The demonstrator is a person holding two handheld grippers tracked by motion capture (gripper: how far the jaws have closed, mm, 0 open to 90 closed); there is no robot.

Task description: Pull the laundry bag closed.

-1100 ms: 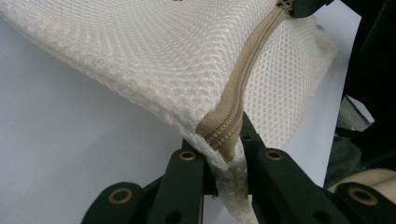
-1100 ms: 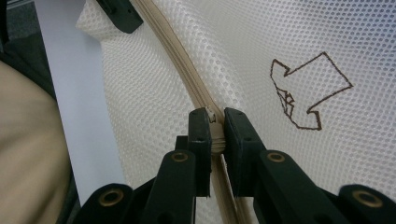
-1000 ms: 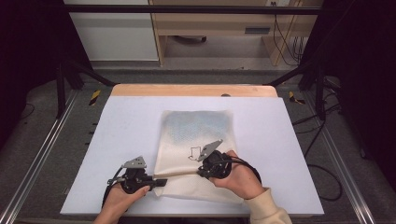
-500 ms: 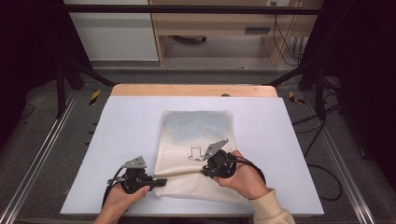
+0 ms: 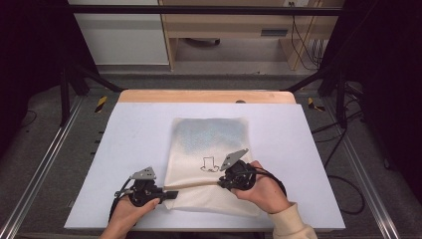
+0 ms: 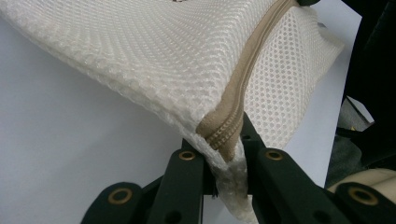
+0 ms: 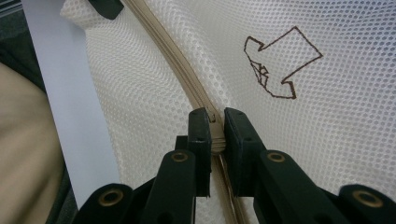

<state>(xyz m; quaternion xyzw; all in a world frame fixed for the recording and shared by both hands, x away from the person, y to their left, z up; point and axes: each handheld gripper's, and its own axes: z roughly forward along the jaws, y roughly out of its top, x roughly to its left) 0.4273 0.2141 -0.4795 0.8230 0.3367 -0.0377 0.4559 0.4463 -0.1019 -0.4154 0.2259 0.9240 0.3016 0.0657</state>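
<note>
A cream mesh bag (image 5: 209, 144) with a tan zipper (image 5: 199, 184) lies flat on the white table (image 5: 134, 134); something grey-blue shows through its far half. My left gripper (image 5: 171, 194) is at the bag's near left corner. In the left gripper view my left gripper (image 6: 224, 140) is shut on the bag's (image 6: 163, 51) corner, at the end of the zipper (image 6: 252, 60). My right gripper (image 5: 221, 181) sits further right along the zipper. In the right gripper view my right gripper (image 7: 214, 126) pinches the zipper (image 7: 173, 60), beside a brown printed figure (image 7: 280, 65).
A wooden strip (image 5: 206, 96) runs along the table's far edge. Metal rails (image 5: 45, 164) flank both sides, with cables (image 5: 343, 184) on the floor at the right. Pale furniture (image 5: 224, 30) stands beyond the table.
My right gripper has slid a little to the right along the zipper. The left gripper has stayed where it was.
</note>
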